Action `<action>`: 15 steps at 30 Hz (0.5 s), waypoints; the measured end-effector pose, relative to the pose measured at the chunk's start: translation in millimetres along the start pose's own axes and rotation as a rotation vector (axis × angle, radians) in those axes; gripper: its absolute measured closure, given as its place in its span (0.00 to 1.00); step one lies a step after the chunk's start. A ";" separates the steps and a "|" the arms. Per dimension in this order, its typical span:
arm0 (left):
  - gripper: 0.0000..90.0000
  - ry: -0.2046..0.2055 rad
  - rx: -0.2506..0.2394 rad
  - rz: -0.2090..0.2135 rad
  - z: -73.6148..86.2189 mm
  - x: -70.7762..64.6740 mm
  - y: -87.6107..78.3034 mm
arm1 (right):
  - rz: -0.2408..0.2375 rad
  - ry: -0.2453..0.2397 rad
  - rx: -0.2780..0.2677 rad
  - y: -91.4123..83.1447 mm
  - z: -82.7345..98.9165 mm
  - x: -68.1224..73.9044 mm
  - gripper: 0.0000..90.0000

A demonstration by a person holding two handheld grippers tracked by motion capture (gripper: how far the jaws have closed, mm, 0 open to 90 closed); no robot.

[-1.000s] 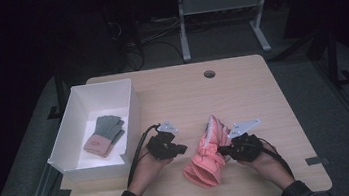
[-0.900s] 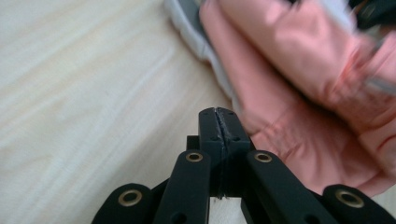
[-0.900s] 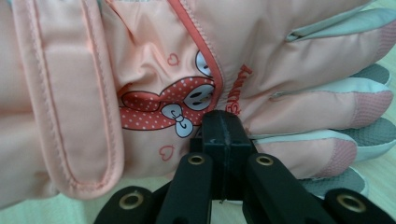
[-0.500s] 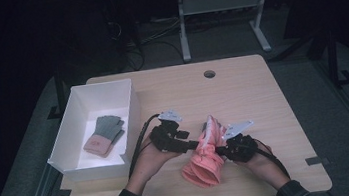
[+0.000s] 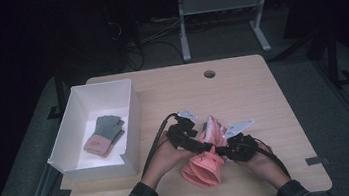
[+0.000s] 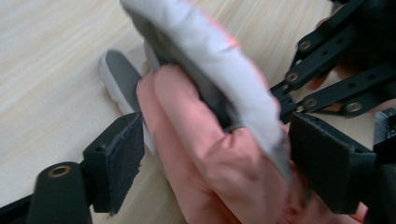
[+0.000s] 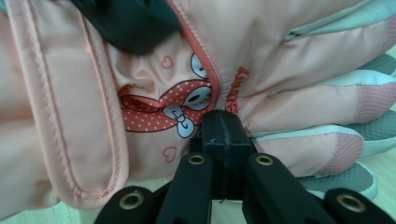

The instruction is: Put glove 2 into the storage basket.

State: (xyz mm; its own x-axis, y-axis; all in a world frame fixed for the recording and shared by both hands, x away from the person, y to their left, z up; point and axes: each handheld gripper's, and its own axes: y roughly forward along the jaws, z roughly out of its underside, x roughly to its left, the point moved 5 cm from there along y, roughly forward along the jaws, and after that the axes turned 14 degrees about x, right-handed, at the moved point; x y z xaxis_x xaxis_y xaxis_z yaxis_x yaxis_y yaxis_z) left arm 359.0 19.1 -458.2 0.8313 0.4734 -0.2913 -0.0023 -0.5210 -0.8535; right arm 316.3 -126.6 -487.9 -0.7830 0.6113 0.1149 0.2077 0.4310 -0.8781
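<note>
The left gripper [image 5: 204, 147] has just been opening its jaws, and now they stand wide. The pink glove [image 6: 205, 154] sits between the two pads [image 6: 119, 161], but they do not squeeze it. The right gripper [image 7: 223, 140] has its jaws pressed tight together, and I think it pinches a small fold of the glove.

The glove [image 5: 207, 157] lies near the front edge of the table [image 5: 273, 96], in the middle, between the two hands. Its fingers point to the far side and its cuff points to the person.

What could go wrong? The right pinch looks tiny, so the puffy cloth could slip out if that hand pulls. If the left jaws close in a bad spot, they could catch just one glove finger, and the glove would flop or twist.

Both forearms come in from the near edge. The left hand [image 5: 167, 157] reaches to the right, and the right hand [image 5: 261, 160] sits low by the cuff.

Far to the left, a white box [image 5: 130, 121] holds a grey glove [image 5: 104, 134].
</note>
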 end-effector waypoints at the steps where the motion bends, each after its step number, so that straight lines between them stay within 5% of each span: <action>1: 0.19 -0.004 0.007 0.005 1.4 1.6 2.8 | -0.005 0.003 -0.001 0.1 0.0 0.3 1.00; 9: 0.14 -0.024 0.045 0.033 8.9 8.2 17.1 | -0.006 -0.006 0.006 1.6 0.9 -0.5 1.00; 11: 0.14 -0.047 0.052 0.086 11.3 11.4 23.7 | -0.004 -0.009 0.004 2.7 1.3 -0.3 1.00; 15: 0.14 -0.048 0.054 0.102 12.3 12.7 26.6 | -0.009 -0.006 0.001 3.3 1.8 -0.6 1.00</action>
State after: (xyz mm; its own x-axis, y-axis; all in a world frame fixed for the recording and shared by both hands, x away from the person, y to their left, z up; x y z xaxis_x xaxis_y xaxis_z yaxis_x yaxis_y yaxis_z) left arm 362.7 20.0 -489.9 0.7977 0.4543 -0.3967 -0.1159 -0.5300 -0.8400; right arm 316.5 -126.7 -491.7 -0.7882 0.6036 0.1200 0.2000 0.4356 -0.8776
